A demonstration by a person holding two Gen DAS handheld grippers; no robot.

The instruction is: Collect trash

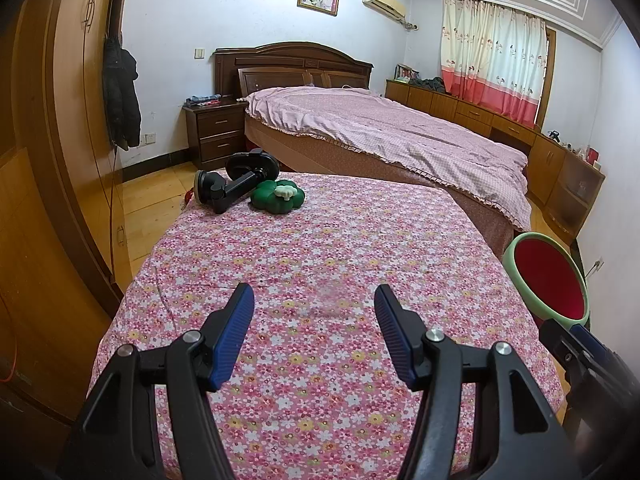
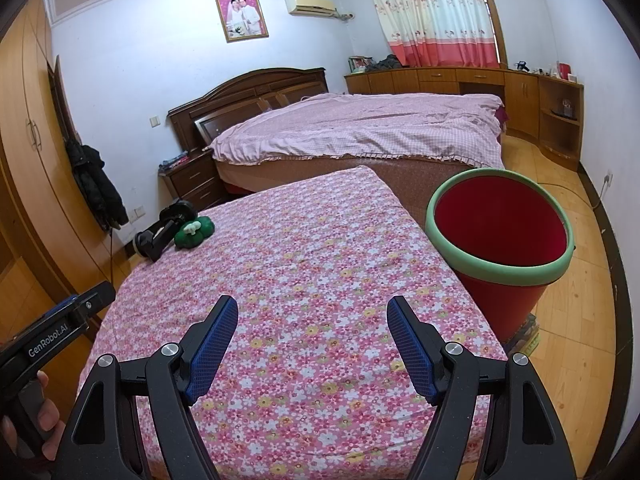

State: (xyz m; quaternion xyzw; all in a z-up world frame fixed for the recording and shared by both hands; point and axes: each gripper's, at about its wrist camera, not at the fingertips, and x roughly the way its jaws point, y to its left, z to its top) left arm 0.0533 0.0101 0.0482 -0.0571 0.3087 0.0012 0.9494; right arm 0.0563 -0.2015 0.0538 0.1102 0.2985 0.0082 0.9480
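Observation:
A table under a pink flowered cloth [image 1: 320,280] [image 2: 320,272] fills both views. At its far left corner lie a black suction-cup holder [image 1: 232,184] [image 2: 162,236] and a green flower-shaped toy with a white top [image 1: 278,196] [image 2: 194,232], touching each other. A red bin with a pale green rim [image 2: 500,240] [image 1: 548,280] stands beside the table's right edge, its mouth empty. My left gripper [image 1: 314,300] hovers open above the near cloth with nothing between its fingers. My right gripper [image 2: 312,312] is open too, empty, over the near cloth left of the bin.
A large bed with a pink checked cover [image 1: 400,136] stands behind the table. A wooden wardrobe [image 1: 60,160] with a dark coat lines the left. A nightstand [image 1: 216,132] and low cabinets [image 2: 520,92] sit further back. Wooden floor [image 2: 580,300] lies right of the bin.

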